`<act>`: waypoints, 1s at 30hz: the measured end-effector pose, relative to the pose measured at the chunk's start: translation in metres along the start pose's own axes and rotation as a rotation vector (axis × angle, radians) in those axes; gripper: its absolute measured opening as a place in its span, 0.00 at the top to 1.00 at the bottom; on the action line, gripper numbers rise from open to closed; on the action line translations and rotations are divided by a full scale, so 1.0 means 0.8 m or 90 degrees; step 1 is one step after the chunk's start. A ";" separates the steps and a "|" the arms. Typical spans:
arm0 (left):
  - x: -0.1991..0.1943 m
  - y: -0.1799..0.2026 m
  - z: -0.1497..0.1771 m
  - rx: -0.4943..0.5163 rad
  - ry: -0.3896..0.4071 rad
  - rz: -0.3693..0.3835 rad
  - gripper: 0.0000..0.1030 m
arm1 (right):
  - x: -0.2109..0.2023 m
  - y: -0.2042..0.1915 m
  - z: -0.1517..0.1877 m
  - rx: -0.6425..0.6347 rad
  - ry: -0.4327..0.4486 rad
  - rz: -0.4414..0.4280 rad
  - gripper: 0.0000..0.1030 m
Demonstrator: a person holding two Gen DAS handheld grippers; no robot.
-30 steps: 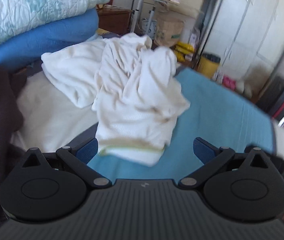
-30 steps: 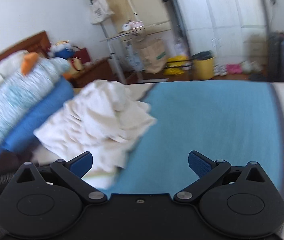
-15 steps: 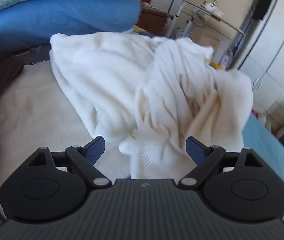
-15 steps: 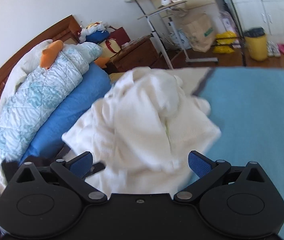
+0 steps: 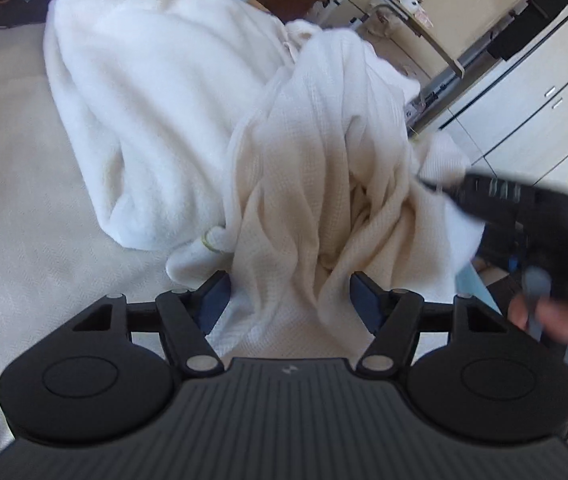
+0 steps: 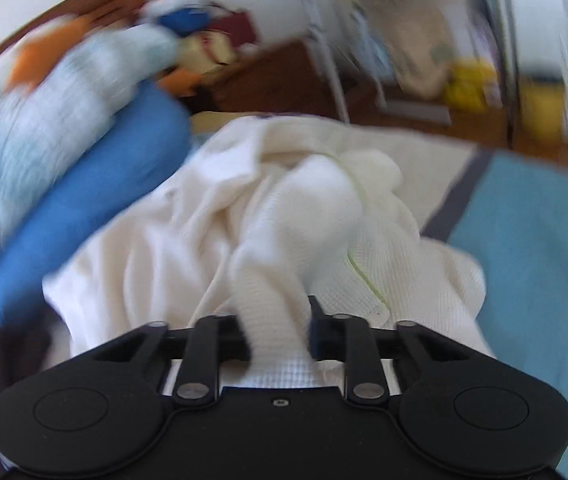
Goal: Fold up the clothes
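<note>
A cream waffle-knit garment (image 5: 316,184) lies crumpled on the bed, leaning on a white fleecy garment (image 5: 143,100). My left gripper (image 5: 290,300) is low over the cream cloth. Its jaws are closing with a bunch of the cloth between them, and the pads stand at its sides without a clear pinch. In the right wrist view the same cream garment (image 6: 304,208) fills the middle. My right gripper (image 6: 279,332) is closing tight on a raised fold of it. The right gripper (image 5: 524,216) also shows blurred at the right of the left wrist view, held by a hand (image 5: 556,320).
The pile rests on a cream bedspread (image 5: 15,200) beside a teal sheet (image 6: 544,260). A blue duvet (image 6: 83,200) and a pale quilt (image 6: 43,100) are stacked at the left. White cabinets (image 5: 544,100) and a metal rack stand beyond the bed.
Both grippers came down and in onto the cream garment. The right jaws went from wide open to pinched on a fold. The left jaws narrowed around the cloth. The right gripper entered the left wrist view.
</note>
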State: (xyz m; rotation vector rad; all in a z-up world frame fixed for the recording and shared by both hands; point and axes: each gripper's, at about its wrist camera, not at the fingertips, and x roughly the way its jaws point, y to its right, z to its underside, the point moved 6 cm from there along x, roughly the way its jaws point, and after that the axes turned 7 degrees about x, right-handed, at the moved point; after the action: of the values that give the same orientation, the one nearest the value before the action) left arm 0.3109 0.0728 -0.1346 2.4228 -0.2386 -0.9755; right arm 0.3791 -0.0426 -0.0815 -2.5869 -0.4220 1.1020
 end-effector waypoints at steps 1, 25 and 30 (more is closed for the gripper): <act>-0.007 0.004 -0.004 0.020 0.027 -0.009 0.37 | -0.009 -0.008 0.012 -0.016 -0.003 -0.007 0.85; -0.016 0.009 0.007 0.071 -0.006 -0.064 0.16 | -0.274 0.004 0.125 -0.311 -0.100 0.023 0.89; -0.032 -0.018 -0.003 0.018 0.021 -0.106 0.16 | -0.260 -0.036 0.018 -0.261 0.062 -0.023 0.88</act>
State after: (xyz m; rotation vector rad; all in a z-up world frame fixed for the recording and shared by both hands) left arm 0.2937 0.0947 -0.1252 2.5139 -0.0383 -1.0082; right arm 0.2262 -0.0927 0.0540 -2.9531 -0.7348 0.9520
